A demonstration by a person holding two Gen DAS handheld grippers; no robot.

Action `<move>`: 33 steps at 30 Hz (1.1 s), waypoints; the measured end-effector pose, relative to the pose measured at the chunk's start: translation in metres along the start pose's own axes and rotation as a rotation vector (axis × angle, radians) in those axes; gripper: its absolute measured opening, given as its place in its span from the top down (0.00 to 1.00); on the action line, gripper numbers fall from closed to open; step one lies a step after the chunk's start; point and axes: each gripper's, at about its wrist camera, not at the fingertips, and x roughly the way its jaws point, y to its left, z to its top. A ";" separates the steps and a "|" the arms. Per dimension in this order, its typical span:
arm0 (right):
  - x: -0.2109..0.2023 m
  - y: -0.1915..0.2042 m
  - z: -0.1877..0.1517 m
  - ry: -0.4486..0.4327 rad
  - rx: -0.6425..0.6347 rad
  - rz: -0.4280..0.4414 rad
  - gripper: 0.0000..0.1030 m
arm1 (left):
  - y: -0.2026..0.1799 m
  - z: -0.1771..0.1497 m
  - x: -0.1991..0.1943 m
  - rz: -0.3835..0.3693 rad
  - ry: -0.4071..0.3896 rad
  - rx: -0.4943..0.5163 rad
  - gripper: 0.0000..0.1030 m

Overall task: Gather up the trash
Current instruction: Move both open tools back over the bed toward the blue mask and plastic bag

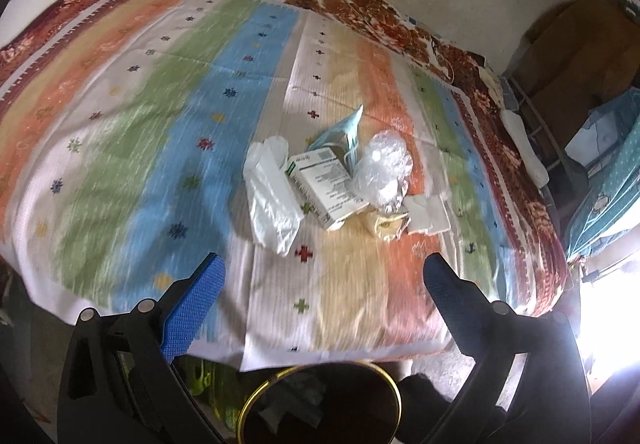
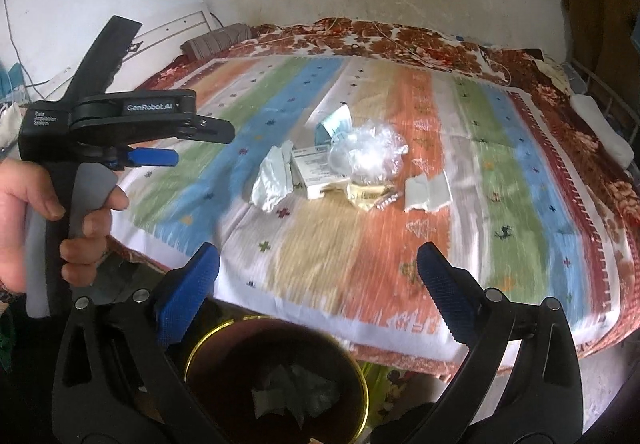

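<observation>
A heap of trash lies mid-bed on the striped cover: a white plastic bag (image 1: 272,196) (image 2: 274,180), a white carton (image 1: 328,188) (image 2: 316,168), a blue face mask (image 1: 340,132) (image 2: 332,124), crumpled clear plastic (image 1: 384,168) (image 2: 368,152), a yellow wrapper (image 1: 386,224) (image 2: 364,196) and a white tissue (image 1: 428,214) (image 2: 426,192). Below the bed's near edge stands a dark bin with a gold rim (image 1: 256,396) (image 2: 200,348), crumpled paper (image 2: 292,392) inside. My left gripper (image 1: 324,268) (image 2: 204,145) and right gripper (image 2: 318,256) hover over the bin, both open and empty.
A person's hand (image 2: 24,204) holds the left gripper's handle. A floral blanket (image 2: 400,36) runs along the far side by the wall, with a rolled striped cloth (image 2: 216,40) at its left end. A metal rack (image 2: 600,92) borders the bed's right side.
</observation>
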 end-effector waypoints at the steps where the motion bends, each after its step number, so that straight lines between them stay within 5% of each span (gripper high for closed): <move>1: 0.002 0.000 0.002 -0.003 -0.004 -0.003 0.09 | 0.000 0.003 0.002 -0.003 -0.004 -0.002 0.06; 33: 0.098 -0.018 0.036 -0.047 -0.021 -0.057 0.09 | -0.008 0.067 0.082 -0.126 -0.034 0.055 0.12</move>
